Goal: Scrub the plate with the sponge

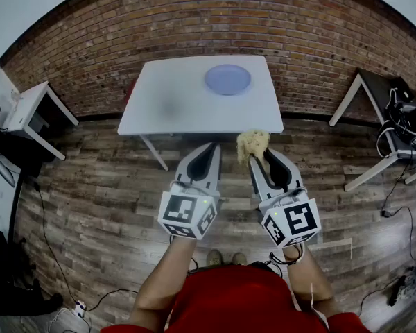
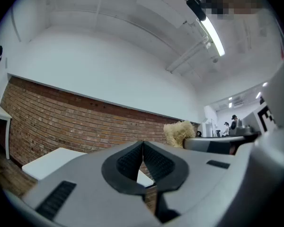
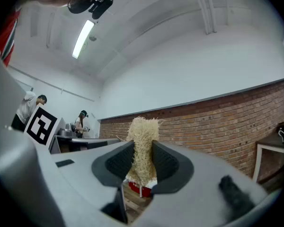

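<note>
Your right gripper (image 1: 254, 159) is clamped on the sponge (image 1: 253, 143), a shaggy fibrous tuft sticking out past the jaws. Your left gripper (image 1: 210, 150) is clenched on nothing. Both hover level over the floor, short of the tabletop's (image 1: 173, 99) near edge. The plate (image 1: 227, 79) lies by the far edge, towards the right corner.

Watch out: nothing steadies that plate, so a hard scrub could shove it towards the far edge. The sponge looks floppy too, so pressing down might fold it or drag it out of the jaws.

Neither gripper view shows the plate, and from your head view I can't tell whether it's dirty or how deep its rim is.
</note>
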Demonstrator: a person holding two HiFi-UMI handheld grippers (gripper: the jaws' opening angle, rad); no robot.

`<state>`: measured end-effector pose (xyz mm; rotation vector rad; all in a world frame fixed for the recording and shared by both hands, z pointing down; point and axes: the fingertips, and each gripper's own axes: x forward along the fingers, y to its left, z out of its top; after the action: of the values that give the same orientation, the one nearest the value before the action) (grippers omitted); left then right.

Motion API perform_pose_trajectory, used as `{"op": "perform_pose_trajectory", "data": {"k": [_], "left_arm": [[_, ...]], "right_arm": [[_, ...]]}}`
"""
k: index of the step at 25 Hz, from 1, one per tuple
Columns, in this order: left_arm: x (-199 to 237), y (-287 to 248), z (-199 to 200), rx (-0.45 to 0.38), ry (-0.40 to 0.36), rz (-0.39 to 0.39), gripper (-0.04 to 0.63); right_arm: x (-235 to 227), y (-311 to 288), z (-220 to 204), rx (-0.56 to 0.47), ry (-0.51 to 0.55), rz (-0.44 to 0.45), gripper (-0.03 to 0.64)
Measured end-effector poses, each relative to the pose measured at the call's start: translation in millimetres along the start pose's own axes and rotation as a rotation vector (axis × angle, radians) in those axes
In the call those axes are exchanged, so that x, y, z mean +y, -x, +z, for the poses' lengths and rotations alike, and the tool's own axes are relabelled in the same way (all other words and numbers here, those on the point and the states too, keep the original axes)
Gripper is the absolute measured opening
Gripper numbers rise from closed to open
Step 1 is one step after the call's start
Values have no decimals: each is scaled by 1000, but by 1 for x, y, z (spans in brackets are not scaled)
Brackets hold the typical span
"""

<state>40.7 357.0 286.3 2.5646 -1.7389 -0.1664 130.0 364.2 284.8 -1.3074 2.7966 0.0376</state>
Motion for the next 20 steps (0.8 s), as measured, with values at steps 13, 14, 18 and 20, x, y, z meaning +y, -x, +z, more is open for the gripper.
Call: {"op": "perform_pose_trajectory", "data": {"k": [13, 14, 18, 20], "left_arm": [[-9, -15, -6, 13, 7, 22, 15], [-10, -17, -8, 14, 9, 26, 15], [-12, -24, -10, 17, 4, 49, 15], [-13, -26, -12, 15, -5, 63, 15]], "right_arm": [[-20, 3, 0, -23, -13, 20, 120], [-24, 4, 1, -25, -19, 23, 120], [-36, 6, 1, -29, -31, 35, 120], [-41, 9, 0, -33, -29, 42, 120]]}}
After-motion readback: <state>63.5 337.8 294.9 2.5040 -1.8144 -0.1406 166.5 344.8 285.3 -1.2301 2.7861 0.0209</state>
